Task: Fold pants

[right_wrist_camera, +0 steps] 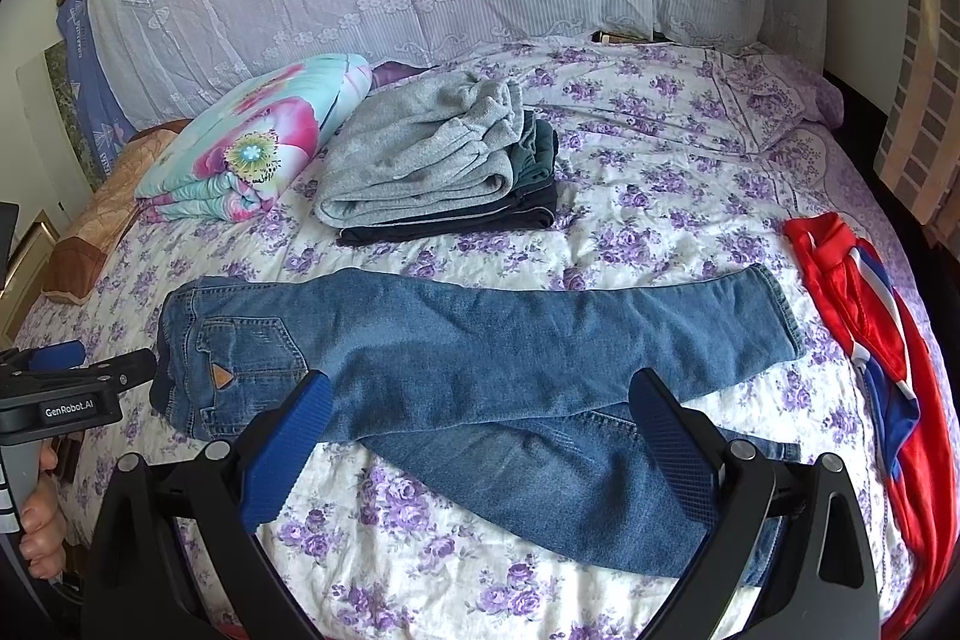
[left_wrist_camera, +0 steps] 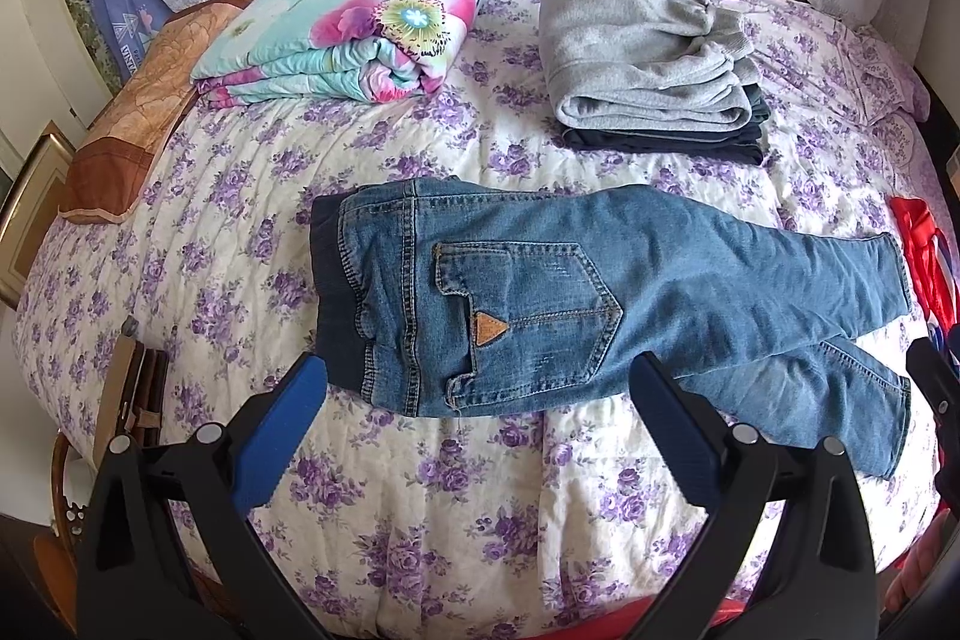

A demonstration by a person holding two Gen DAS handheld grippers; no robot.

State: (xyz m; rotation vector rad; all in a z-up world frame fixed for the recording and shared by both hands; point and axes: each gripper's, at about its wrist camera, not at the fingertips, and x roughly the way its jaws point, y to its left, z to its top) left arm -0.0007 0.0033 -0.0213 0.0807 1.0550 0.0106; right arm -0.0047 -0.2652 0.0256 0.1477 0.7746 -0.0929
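Jeans (left_wrist_camera: pixel 600 292) folded lengthwise on the floral bedspread (left_wrist_camera: pixel 420 490), waistband left.
Left gripper (left_wrist_camera: pixel 480 382) and right gripper (right_wrist_camera: pixel 480 400): jaws apart, holding nothing. Left unit reads "GenRobot.AI" (right_wrist_camera: pixel 69 409).

The left gripper (left_wrist_camera: pixel 477 400) hovers spread wide over blue jeans (left_wrist_camera: pixel 600 292) lying flat ahead; beyond them sits a grey folded stack (left_wrist_camera: pixel 648 64).
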